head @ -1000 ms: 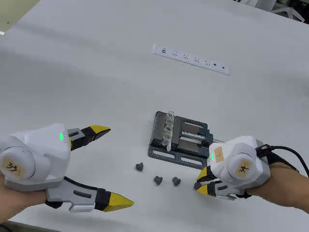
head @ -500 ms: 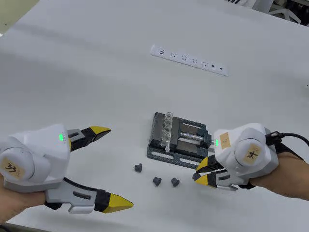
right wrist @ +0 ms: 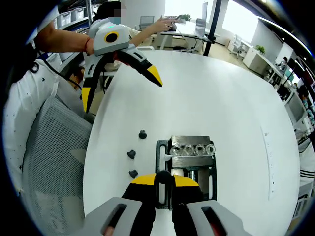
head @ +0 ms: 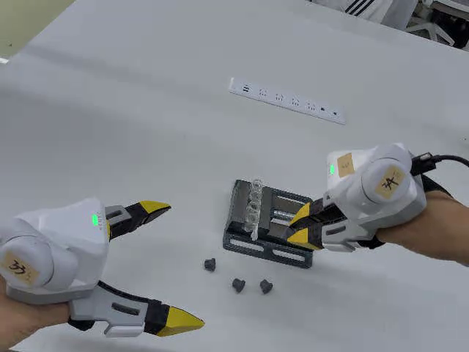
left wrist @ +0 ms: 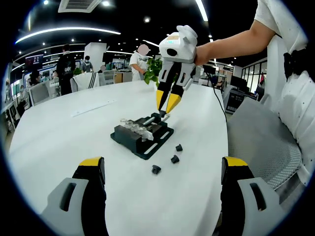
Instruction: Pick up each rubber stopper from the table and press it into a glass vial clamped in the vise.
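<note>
A black vise (head: pixel 267 224) in the middle of the white table clamps a row of several clear glass vials (head: pixel 254 202). Three dark rubber stoppers (head: pixel 210 264) (head: pixel 238 284) (head: pixel 266 286) lie in front of it. My right gripper (head: pixel 299 225) hovers at the vise's right end, shut on a small dark stopper (right wrist: pixel 165 177) that shows between its yellow tips. The vials (right wrist: pixel 193 149) sit just beyond those tips. At the lower left, my left gripper (head: pixel 172 264) stands wide open with nothing in it, pointing toward the stoppers (left wrist: pixel 156 169) and the vise (left wrist: pixel 142 135).
A white power strip (head: pixel 286 97) lies on the table beyond the vise. A black cable (head: pixel 447 158) trails from my right gripper. A grey mesh chair (left wrist: pixel 266 142) stands at the table's edge, and people sit at desks in the background.
My right gripper has lifted from the table beside the stoppers and moved up to the vise's right end. My left gripper has stayed where it was, open.
</note>
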The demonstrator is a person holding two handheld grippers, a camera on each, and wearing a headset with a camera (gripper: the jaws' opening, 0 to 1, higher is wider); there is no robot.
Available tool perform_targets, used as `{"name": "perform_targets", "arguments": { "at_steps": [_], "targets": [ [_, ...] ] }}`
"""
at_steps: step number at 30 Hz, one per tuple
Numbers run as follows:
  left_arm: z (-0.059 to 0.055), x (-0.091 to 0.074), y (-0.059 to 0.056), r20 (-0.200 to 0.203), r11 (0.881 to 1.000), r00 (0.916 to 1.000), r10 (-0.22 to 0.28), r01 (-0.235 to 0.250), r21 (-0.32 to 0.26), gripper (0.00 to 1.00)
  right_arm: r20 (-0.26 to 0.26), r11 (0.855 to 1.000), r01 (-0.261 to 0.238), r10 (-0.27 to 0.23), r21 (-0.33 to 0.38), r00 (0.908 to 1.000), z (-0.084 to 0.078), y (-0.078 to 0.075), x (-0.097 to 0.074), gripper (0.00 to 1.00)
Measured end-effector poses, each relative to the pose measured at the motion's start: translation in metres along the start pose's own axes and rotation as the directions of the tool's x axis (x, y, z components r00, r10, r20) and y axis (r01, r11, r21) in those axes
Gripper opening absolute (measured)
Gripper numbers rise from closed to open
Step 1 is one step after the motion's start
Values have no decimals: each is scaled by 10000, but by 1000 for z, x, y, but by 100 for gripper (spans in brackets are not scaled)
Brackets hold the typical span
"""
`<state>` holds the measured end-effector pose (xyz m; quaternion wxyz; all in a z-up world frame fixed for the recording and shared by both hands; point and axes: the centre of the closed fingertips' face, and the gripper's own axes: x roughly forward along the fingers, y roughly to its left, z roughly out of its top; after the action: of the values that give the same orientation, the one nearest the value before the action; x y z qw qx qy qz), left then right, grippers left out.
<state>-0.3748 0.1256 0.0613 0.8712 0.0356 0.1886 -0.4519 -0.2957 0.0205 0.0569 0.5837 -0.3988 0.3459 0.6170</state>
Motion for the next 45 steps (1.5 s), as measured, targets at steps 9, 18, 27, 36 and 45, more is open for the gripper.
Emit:
{"name": "perform_targets", "arguments": {
  "at_steps": [9, 18, 27, 36, 45],
  "targets": [
    [-3, 0, 2, -119, 10000, 9999, 10, -9, 80, 98, 237, 9996, 260, -261, 58, 9994, 23, -33, -2, 6],
    [-5, 2, 3, -171, 9999, 9998, 37, -35, 155, 98, 61, 9993, 376, -376, 66, 9993, 30, -59, 9, 6],
    [-5, 2, 7, -176, 9998, 9998, 111, -108, 159, 98, 53, 9993, 196, -197, 327, 9998, 32, -73, 24, 6],
    [-8, 4, 12, -152, 9999, 9998, 152, -151, 44, 98, 17, 9984, 3, -4, 571, 10000, 31, -83, 36, 6],
    [-8, 8, 16, -96, 9999, 9999, 123, -123, -30, 98, -57, 9980, -111, 115, 626, 9999, 29, -84, 40, 6]
  ]
}}
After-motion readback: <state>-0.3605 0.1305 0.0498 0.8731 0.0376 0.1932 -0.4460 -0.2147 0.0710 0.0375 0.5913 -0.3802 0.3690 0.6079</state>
